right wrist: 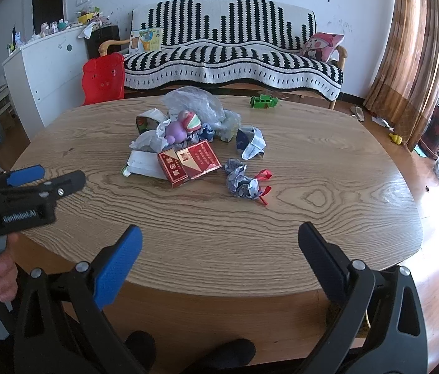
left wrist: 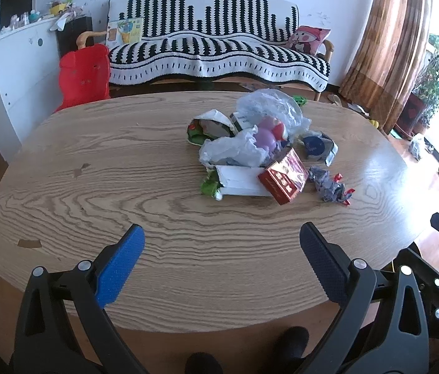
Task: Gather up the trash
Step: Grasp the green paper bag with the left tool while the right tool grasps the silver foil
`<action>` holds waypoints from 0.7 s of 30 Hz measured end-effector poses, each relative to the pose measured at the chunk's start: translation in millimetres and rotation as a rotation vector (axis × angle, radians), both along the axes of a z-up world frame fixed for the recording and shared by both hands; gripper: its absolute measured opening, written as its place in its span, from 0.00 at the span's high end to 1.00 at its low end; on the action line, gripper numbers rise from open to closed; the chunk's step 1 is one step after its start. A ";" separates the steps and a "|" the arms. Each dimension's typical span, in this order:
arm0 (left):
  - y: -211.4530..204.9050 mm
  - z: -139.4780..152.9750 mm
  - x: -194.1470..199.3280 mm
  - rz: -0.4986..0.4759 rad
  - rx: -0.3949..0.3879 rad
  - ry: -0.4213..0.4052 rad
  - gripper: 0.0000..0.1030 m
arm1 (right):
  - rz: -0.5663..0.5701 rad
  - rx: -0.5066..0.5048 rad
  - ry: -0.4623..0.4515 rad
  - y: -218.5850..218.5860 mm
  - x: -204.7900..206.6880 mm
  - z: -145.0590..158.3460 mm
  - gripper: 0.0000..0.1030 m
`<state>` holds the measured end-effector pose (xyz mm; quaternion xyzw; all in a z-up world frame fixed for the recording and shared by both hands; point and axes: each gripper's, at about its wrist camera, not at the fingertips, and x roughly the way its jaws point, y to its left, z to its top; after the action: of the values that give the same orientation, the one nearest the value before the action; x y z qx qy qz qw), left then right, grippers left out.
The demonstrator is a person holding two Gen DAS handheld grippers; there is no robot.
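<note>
Red box lies flat, long axis slanting right-away; both grippers gape empty

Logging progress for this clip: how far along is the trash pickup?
Nothing looks done. The red box, crumpled wrapper, clear plastic bag and other scraps all sit on the wooden table. Nothing in hand: left tongs and right tongs are both open and empty, at the near table edge, short of the pile. No bin is visible. All the collecting remains.
</note>
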<state>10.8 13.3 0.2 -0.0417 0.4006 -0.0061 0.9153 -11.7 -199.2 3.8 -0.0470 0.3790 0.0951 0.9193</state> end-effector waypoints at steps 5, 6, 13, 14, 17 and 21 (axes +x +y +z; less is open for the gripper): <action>13.2 13.1 19.3 0.000 0.016 0.001 0.06 | 0.020 0.040 -0.008 -10.8 19.1 6.9 0.06; 15.6 16.3 26.9 0.002 0.027 0.001 0.06 | 0.021 0.042 -0.004 -13.1 25.8 7.9 0.06; 34.5 8.6 131.1 -0.012 -0.004 0.080 0.06 | 0.055 0.093 0.052 -15.8 110.8 2.1 0.06; 36.5 2.6 148.8 -0.024 -0.026 0.102 0.06 | 0.054 0.103 0.079 -15.4 130.7 -3.9 0.06; 37.7 -13.9 190.7 -0.050 -0.060 0.132 0.06 | 0.035 0.129 0.130 -17.6 176.6 -22.9 0.06; 37.9 -37.0 231.3 -0.056 -0.038 0.143 0.06 | -0.013 0.180 0.210 -29.3 225.8 -54.0 0.06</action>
<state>242.1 51.3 -36.8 -0.0483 0.4657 -0.0362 0.8829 214.1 -228.6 -50.3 0.0484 0.4632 0.1270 0.8758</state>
